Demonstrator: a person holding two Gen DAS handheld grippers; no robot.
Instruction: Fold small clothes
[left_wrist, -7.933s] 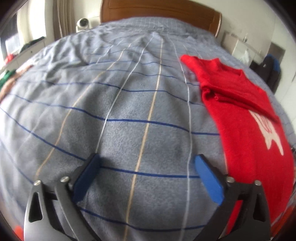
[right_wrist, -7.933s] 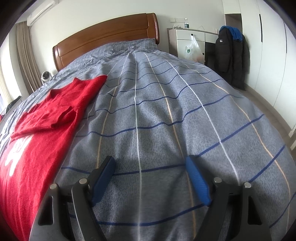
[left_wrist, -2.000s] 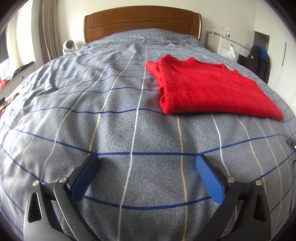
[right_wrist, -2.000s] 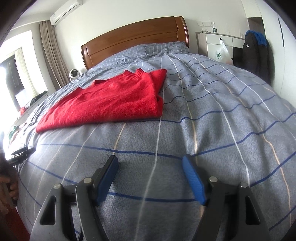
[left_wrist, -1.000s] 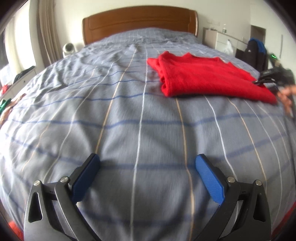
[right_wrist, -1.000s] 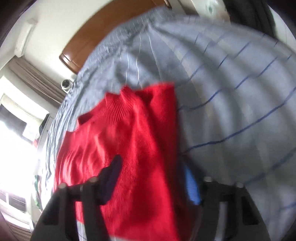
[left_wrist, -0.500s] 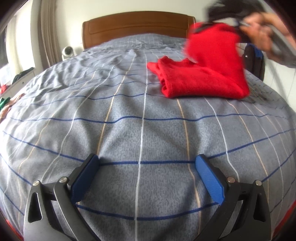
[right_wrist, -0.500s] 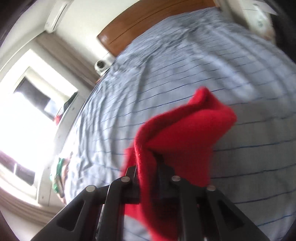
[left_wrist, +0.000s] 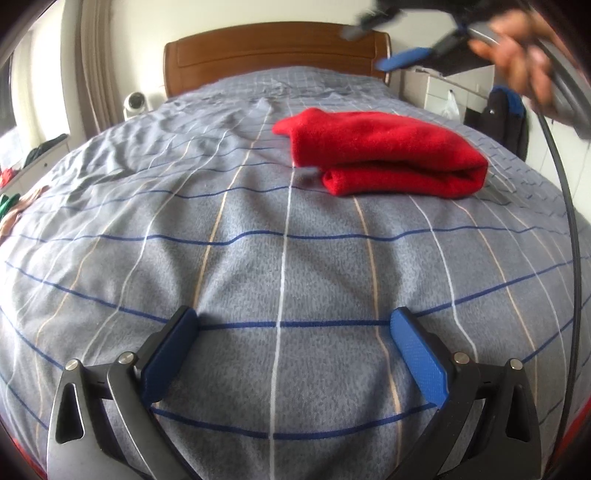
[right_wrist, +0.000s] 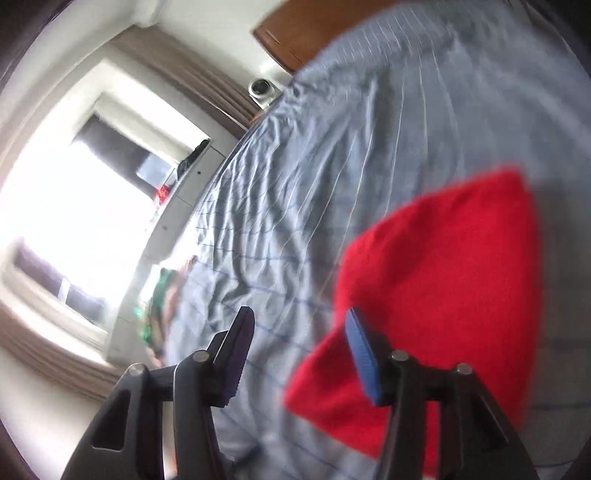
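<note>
Red sweater (left_wrist: 384, 155) folded on bed (left_wrist: 258, 240); right gripper (right_wrist: 299, 350) seemingly empty, just opening.

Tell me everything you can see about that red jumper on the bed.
The red jumper is plain bright red with a soft, fuzzy knit look. It lies folded into a thick, roughly rectangular bundle of stacked layers, with a rounded fold at one end and the open layered edge facing the left-hand camera. It rests flat on the grey checked bedspread, toward the headboard end of the bed. Nothing else touches it: the right gripper hangs above it with its jaws apart and nothing between them.
</note>
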